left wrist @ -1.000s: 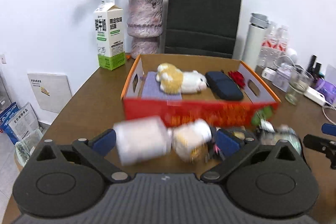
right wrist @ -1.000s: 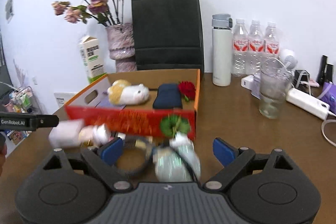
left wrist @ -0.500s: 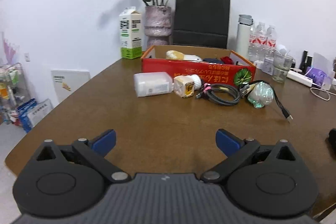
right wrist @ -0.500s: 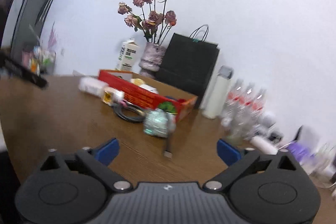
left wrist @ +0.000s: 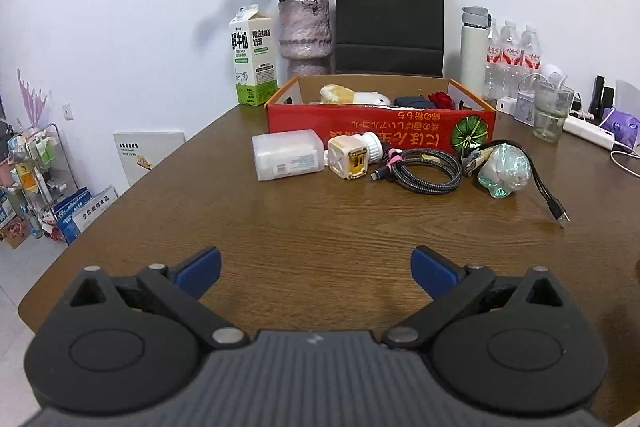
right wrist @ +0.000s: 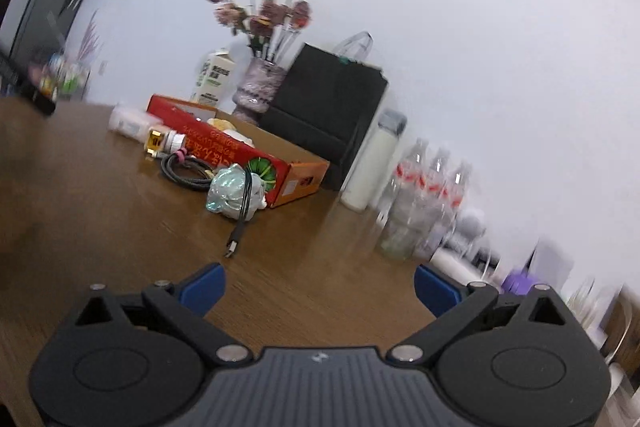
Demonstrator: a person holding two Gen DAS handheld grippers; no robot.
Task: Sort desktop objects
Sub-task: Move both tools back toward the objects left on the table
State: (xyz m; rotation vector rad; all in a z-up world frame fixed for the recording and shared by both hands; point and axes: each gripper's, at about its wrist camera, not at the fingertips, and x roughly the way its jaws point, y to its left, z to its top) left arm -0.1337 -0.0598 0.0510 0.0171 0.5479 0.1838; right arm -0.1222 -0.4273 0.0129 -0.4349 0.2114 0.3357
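Both grippers are empty and spread wide: the left gripper (left wrist: pixel 316 269) hangs low over the near part of the wooden table (left wrist: pixel 320 227), well short of the clutter, and the right gripper (right wrist: pixel 318 287) sits tilted over the same table, nothing between its blue pads. Ahead, in a row just in front of the red cardboard box (left wrist: pixel 380 125), lie the things to sort. The translucent plastic case (left wrist: pixel 287 154) on the left looks light and rigid, with smooth sides that may slip; pinching across its short width seems safest. Touching it on its right is the cream and gold adapter (left wrist: pixel 354 157), small, hard and blocky, easy to clamp on its flat faces. The coiled braided cable (left wrist: pixel 424 169) is limp and will sag or uncoil, so taking the bundle near its pink tie looks best. The crinkled greenish packet (left wrist: pixel 504 169) appears soft and crushable; a thin black cable (left wrist: pixel 546 193) runs over it and could drag along if the packet is lifted first
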